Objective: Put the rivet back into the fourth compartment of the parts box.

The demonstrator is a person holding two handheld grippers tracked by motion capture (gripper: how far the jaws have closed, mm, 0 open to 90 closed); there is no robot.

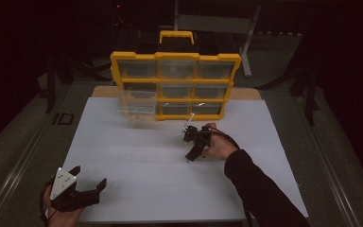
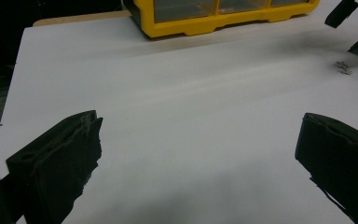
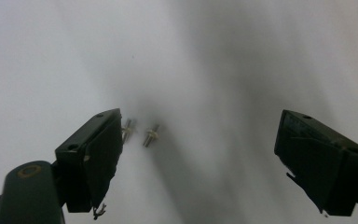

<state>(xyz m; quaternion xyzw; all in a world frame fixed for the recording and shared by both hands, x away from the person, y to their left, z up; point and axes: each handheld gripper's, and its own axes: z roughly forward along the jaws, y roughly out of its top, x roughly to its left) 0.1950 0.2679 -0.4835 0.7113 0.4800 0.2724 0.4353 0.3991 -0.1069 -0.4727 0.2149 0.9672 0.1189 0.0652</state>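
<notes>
1. Plainly, two small screws (image 3: 140,134) lie loose on the white table (image 1: 137,189), just beside one jaw of our right gripper (image 3: 198,154), which is spread wide and holds nothing.
2. We judge picking not yet done.
3. Behind stands the yellow drawer organizer (image 1: 176,85), one clear drawer (image 1: 137,101) pulled out.
4. Our left gripper (image 2: 198,154) hangs spread, well apart.
</notes>
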